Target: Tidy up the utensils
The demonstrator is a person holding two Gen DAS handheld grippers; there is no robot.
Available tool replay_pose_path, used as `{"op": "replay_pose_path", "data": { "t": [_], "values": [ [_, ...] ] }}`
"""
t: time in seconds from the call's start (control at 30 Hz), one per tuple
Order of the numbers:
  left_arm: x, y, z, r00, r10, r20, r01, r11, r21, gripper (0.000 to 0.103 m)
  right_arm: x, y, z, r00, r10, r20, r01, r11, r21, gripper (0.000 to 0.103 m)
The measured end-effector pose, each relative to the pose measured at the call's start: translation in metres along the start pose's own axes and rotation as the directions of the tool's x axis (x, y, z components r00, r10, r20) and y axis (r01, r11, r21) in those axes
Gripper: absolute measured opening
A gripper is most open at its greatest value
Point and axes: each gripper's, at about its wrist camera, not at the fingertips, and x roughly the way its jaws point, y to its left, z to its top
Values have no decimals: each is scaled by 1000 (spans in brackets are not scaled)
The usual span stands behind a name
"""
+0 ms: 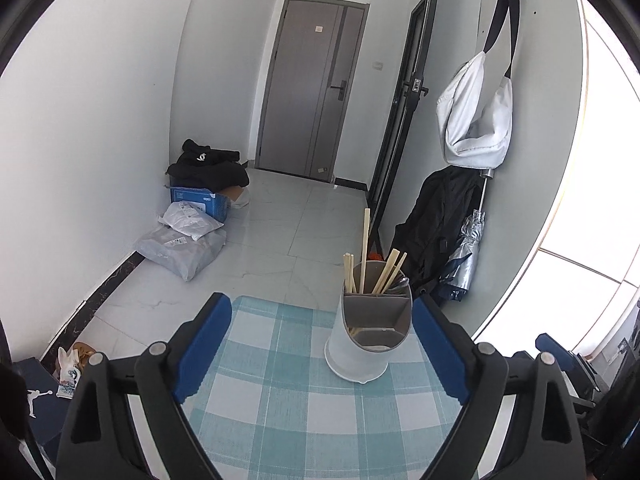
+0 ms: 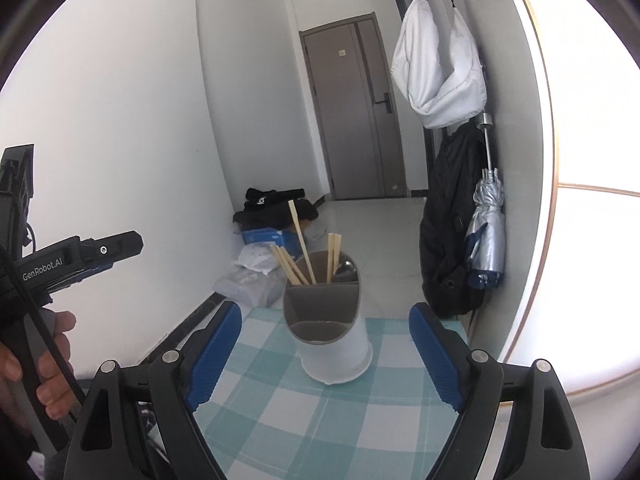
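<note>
A white utensil holder point(image 1: 360, 344) with grey dividers stands on the blue-checked tablecloth point(image 1: 280, 392). Several wooden chopsticks point(image 1: 365, 248) and a metal spoon point(image 1: 400, 283) stick up from its far compartments. My left gripper point(image 1: 320, 336) is open, its blue fingers point(image 1: 208, 344) wide apart, with the holder just inside the right one and nothing held. In the right wrist view the holder point(image 2: 332, 344) sits between the fingers of my open right gripper point(image 2: 326, 348), untouched, with its chopsticks point(image 2: 298, 236) and spoon point(image 2: 346, 270) showing. The left gripper's body point(image 2: 80, 256) and a hand are at that view's left edge.
The table point(image 2: 280, 420) ends just beyond the holder, above a tiled floor. Parcels and a blue box point(image 1: 200, 200) with black clothes lie by the left wall. A white bag point(image 1: 476, 116), a black jacket point(image 1: 436, 228) and a folded umbrella point(image 1: 468, 252) hang on the right wall. A grey door point(image 1: 312, 92) is behind.
</note>
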Motion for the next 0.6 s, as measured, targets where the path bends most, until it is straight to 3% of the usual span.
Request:
{"op": "replay_pose_path", "data": {
  "t": [0.6],
  "values": [
    [-13, -3, -14, 1000, -17, -20, 17, 1000, -7, 90, -19, 3, -2, 999, -34, 17, 33, 999, 13, 89]
  ]
}}
